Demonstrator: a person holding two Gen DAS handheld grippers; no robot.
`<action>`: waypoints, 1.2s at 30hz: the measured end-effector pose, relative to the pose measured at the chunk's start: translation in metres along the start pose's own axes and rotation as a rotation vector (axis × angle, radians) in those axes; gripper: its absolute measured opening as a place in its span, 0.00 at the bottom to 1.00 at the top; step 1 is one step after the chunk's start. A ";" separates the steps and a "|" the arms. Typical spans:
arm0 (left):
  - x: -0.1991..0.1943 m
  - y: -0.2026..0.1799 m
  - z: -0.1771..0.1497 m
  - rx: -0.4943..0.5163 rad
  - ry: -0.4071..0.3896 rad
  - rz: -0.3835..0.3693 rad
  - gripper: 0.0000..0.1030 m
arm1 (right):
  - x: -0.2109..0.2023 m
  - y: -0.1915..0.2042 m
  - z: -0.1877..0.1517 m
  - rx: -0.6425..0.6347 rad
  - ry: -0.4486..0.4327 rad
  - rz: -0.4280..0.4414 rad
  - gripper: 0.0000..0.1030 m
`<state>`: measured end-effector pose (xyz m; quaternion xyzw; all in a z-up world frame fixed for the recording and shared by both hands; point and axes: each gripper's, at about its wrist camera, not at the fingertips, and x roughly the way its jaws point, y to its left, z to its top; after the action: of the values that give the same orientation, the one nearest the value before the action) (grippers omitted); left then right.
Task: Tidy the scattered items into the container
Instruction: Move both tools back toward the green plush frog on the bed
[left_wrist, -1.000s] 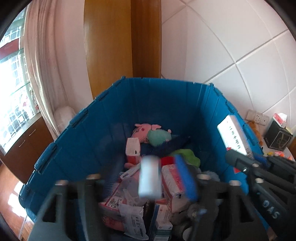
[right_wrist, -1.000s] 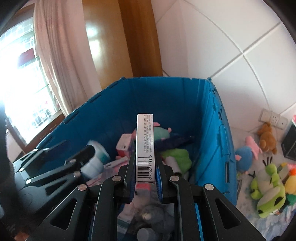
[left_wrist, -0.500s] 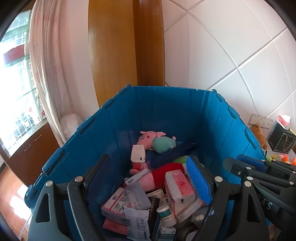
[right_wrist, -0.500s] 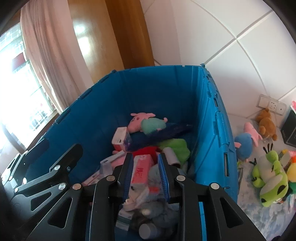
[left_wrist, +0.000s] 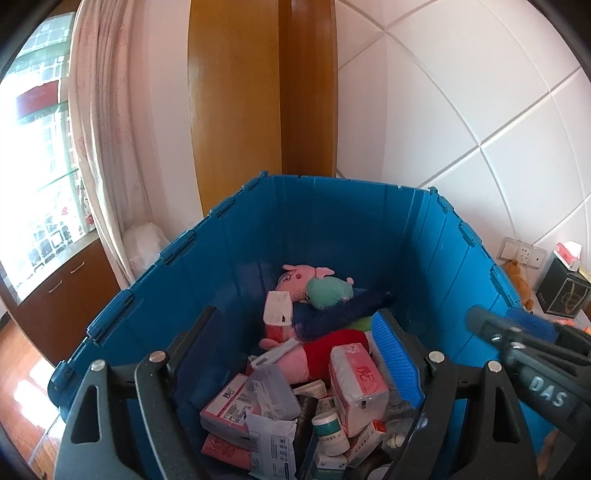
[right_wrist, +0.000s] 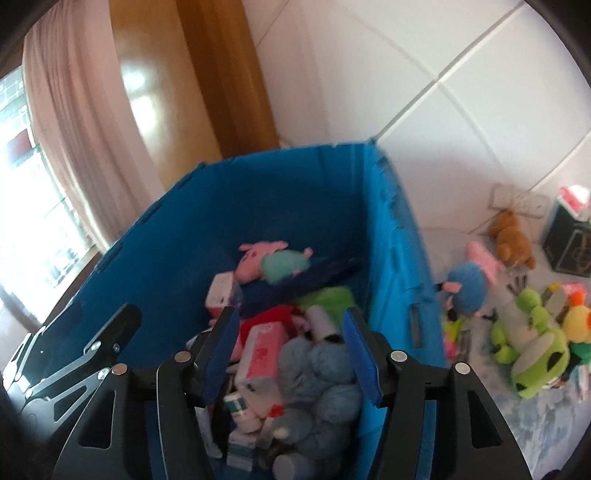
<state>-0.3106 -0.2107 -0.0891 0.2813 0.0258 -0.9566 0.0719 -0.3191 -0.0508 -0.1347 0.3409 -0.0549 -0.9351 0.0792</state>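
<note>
Hovering over the blue bin (right_wrist: 295, 192), right gripper (right_wrist: 291, 350) has just been opening, nothing between its jaws; left gripper (left_wrist: 295, 354) gapes empty too. Boxes (left_wrist: 358, 380) piled inside; plush toys (right_wrist: 528, 332) outside, right.

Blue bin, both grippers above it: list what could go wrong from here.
1. The blue bin is heaped near its front; the grey plush on top could roll out as more lands on it.
2. The right gripper, jaws just opened and empty, hangs close to the left gripper; they may collide.
3. The green plush and other toys beside the bin remain outside.
</note>
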 end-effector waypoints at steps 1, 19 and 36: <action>-0.002 0.001 -0.001 -0.010 -0.005 -0.008 0.81 | -0.005 0.000 -0.001 -0.014 -0.011 -0.011 0.57; -0.111 -0.111 -0.020 -0.035 -0.123 -0.128 0.81 | -0.128 -0.129 -0.032 0.009 -0.199 -0.131 0.77; -0.128 -0.402 -0.137 0.109 0.076 -0.215 0.81 | -0.199 -0.489 -0.166 0.196 -0.033 -0.286 0.66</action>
<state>-0.1921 0.2148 -0.1312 0.3164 0.0064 -0.9474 -0.0473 -0.1161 0.4574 -0.2128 0.3358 -0.0979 -0.9326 -0.0891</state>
